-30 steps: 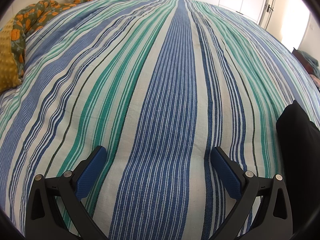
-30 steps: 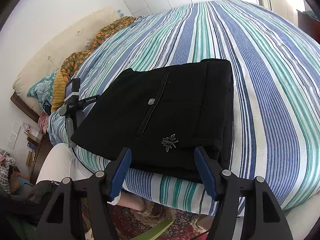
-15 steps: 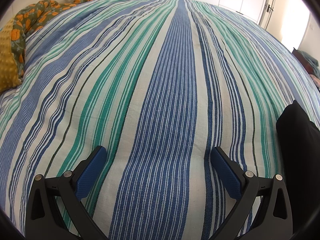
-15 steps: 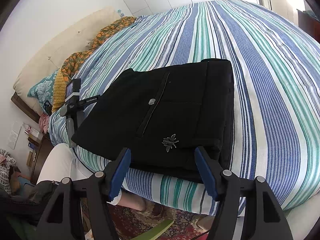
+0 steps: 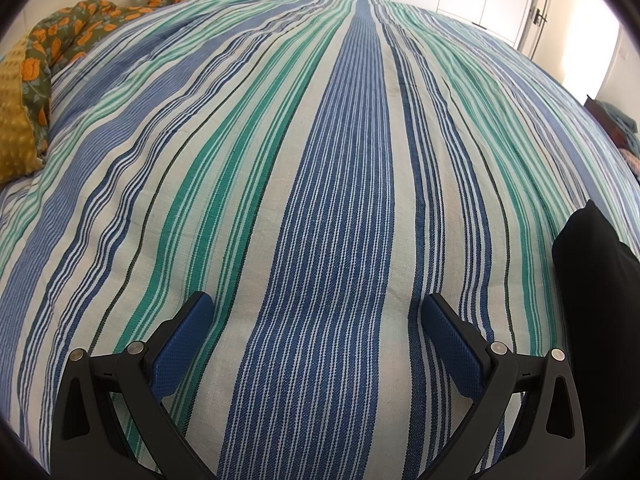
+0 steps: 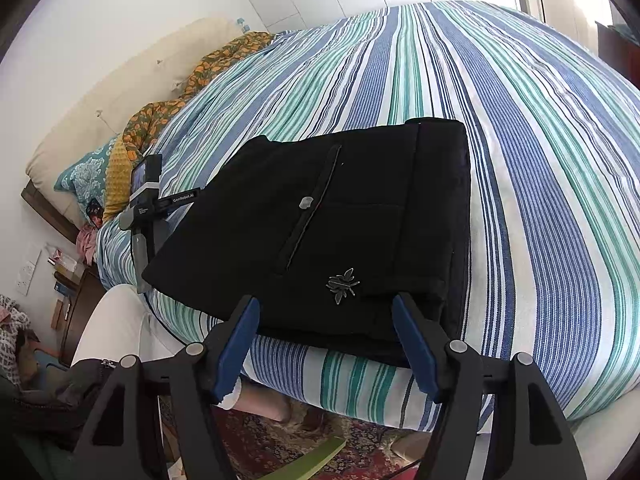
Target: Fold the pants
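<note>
The black pants [image 6: 340,224] lie folded into a flat rectangle near the front edge of the striped bed [image 6: 540,152], with a silver insect emblem [image 6: 342,285] on top. My right gripper [image 6: 326,310] is open and empty, hovering just in front of the pants' near edge. My left gripper [image 5: 318,306] is open and empty, low over bare bedspread [image 5: 320,160]; one corner of the pants [image 5: 592,280] shows at its right. In the right wrist view the left gripper's body [image 6: 146,200] sits at the pants' left side.
An orange floral blanket [image 6: 188,92], yellow and teal pillows [image 6: 100,172] and a cream headboard lie at the bed's left end. A nightstand [image 6: 76,292] with small items stands beside it. A patterned rug [image 6: 280,440] and the person's leg [image 6: 112,332] are below the bed's edge.
</note>
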Demonstrator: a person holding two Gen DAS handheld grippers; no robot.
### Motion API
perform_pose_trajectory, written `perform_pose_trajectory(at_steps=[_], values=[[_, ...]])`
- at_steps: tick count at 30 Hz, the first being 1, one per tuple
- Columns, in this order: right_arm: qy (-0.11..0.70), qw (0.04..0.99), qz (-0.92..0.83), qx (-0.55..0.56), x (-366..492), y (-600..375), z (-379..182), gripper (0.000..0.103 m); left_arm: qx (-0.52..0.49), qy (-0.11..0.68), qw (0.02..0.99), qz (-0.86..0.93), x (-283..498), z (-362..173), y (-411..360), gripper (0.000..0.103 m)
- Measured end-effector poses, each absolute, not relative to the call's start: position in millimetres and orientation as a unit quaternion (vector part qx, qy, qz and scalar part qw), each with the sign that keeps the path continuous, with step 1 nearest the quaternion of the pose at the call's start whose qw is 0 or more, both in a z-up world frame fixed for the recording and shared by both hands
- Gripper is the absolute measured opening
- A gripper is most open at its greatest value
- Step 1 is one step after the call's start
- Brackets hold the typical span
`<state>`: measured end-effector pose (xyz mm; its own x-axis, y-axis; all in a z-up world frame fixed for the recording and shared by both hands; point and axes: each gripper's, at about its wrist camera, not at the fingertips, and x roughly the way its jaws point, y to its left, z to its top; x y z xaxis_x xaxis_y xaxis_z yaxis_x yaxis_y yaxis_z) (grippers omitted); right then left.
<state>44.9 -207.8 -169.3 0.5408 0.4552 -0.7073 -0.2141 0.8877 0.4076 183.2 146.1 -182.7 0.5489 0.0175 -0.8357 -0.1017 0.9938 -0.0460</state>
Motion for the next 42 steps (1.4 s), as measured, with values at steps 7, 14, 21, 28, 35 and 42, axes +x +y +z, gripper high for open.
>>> perform_pose_trajectory(at_steps=[7, 14, 21, 28, 35, 42], values=[[0.438, 0.866, 0.194, 0.14, 45.2, -207.3, -168.8, 0.07, -0.044, 0.474, 0.879, 0.034, 183.2, -182.6, 146.1, 0.102], [0.438, 0.866, 0.194, 0.14, 45.1, -208.1, -168.8, 0.07, -0.044, 0.474, 0.879, 0.034, 183.2, -182.6, 145.9, 0.103], [0.438, 0.866, 0.195, 0.142, 44.9, -208.7, -168.3, 0.07, -0.044, 0.474, 0.879, 0.034, 183.2, -182.6, 145.7, 0.102], [0.438, 0.865, 0.195, 0.144, 45.2, -209.4, -167.0, 0.07, -0.044, 0.474, 0.879, 0.034, 183.0, -182.7, 145.7, 0.102], [0.438, 0.865, 0.195, 0.144, 45.3, -209.6, -166.9, 0.07, -0.044, 0.474, 0.879, 0.034, 183.1, -182.7, 145.7, 0.102], [0.438, 0.866, 0.195, 0.144, 45.1, -210.0, -166.5, 0.071, -0.044, 0.474, 0.879, 0.034, 183.2, -182.7, 145.7, 0.102]])
